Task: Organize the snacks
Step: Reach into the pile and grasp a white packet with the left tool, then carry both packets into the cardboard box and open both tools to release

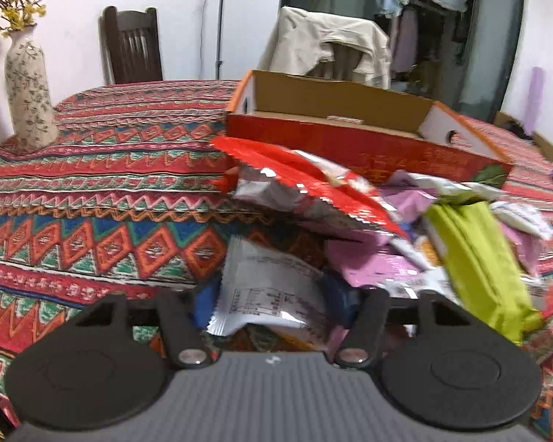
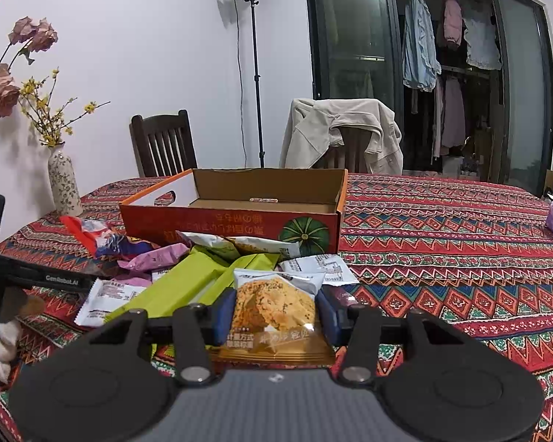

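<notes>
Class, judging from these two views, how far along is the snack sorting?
Barely begun: the cardboard box looks nearly empty. In hand: right gripper grips a cracker packet; a white packet sits between the left gripper fingers. Left: the snack pile.

Glossy foil snack packets [image 2: 272, 305], matt cardboard box [image 2: 236, 199] — woven patterned tablecloth [image 2: 442, 228], dark wooden chair [image 2: 164, 143], glazed ceramic vase [image 1: 29, 92]

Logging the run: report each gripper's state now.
Left gripper: shut on a white snack packet.
Right gripper: shut on a biscuit packet.
</notes>
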`<control>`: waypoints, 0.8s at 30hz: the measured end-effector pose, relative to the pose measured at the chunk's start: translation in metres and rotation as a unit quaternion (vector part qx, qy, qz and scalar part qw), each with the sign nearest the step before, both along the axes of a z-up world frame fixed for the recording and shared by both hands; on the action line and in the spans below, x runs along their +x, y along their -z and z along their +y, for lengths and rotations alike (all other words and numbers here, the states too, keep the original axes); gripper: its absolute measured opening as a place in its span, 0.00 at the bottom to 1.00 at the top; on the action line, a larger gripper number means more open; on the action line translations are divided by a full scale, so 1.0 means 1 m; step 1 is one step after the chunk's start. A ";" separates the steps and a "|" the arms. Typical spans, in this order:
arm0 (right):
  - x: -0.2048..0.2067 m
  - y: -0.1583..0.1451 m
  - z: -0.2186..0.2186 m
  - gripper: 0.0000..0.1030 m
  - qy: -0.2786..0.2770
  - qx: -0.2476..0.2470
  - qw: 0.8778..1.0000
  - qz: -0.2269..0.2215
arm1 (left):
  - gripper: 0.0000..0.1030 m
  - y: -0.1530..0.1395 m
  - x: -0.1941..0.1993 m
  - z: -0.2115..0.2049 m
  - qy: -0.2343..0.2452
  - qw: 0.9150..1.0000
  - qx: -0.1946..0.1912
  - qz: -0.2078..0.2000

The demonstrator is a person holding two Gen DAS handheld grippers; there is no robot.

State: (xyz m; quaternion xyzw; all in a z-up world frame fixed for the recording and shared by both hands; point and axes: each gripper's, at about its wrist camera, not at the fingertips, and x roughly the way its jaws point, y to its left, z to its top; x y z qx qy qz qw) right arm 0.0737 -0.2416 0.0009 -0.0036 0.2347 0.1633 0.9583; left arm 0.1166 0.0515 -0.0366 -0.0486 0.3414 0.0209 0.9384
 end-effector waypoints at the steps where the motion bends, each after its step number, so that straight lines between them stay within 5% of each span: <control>1: 0.000 0.000 -0.001 0.46 0.002 0.000 1.000 0.001 | 0.42 0.000 -0.003 0.000 0.004 1.000 -0.006 -0.002; 14: 0.000 0.000 -0.001 0.46 0.000 0.005 1.000 -0.003 | 0.22 -0.029 -0.059 0.001 -0.008 0.997 0.015 -0.075; 24: -0.002 -0.009 0.003 0.46 -0.006 0.007 1.000 -0.018 | 0.21 -0.066 -0.073 -0.003 0.004 0.991 0.012 -0.134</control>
